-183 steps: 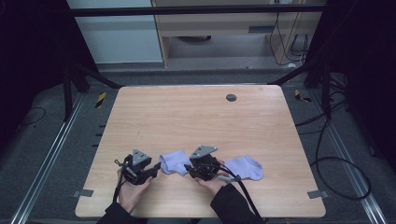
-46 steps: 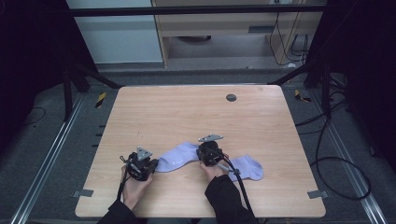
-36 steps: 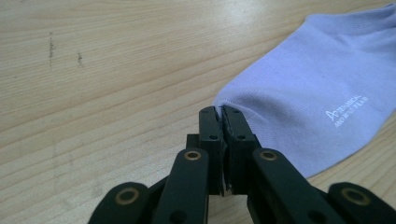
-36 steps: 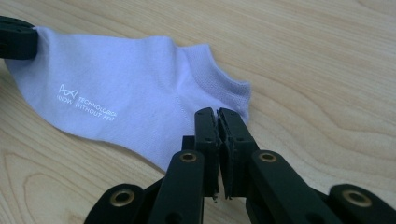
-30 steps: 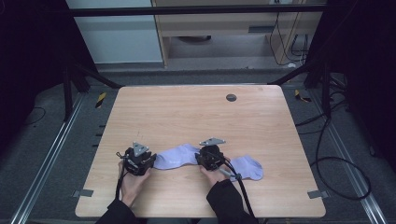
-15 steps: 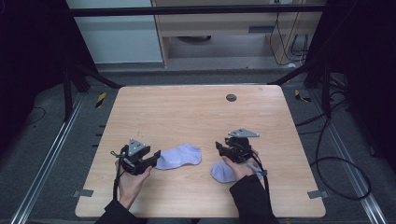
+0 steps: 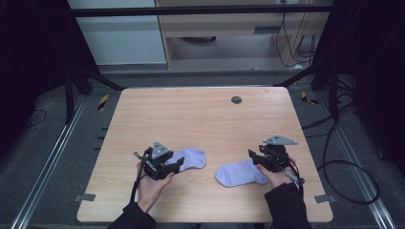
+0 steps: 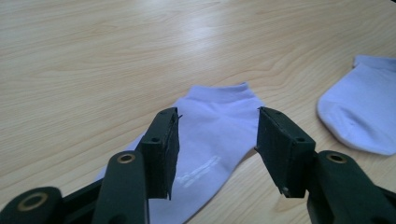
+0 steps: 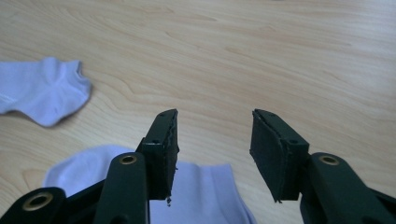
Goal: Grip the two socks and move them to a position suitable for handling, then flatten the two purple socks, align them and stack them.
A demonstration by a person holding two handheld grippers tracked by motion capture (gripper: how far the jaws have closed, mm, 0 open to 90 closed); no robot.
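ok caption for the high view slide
Two lilac socks lie apart on the table, an open gripper beside each.

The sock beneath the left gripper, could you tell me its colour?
Pale lilac sock, clearest in the left gripper view.

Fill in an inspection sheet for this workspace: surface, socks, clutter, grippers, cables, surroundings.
Surface: wooden table, bare apart from the socks; a dark round spot near the far edge.
Job's things: two lilac socks lie flat and apart, left sock and right sock.
Clutter: nothing seen.
Grippers: left gripper open over the left sock, jaws just opened, pads clear of it; right gripper open above the right sock's edge, jaws just opened, nothing between them.
Cables: one trails from each gripper; loose cables on the floor at right.
Surroundings: dark frame, floor rails, cabinet behind.
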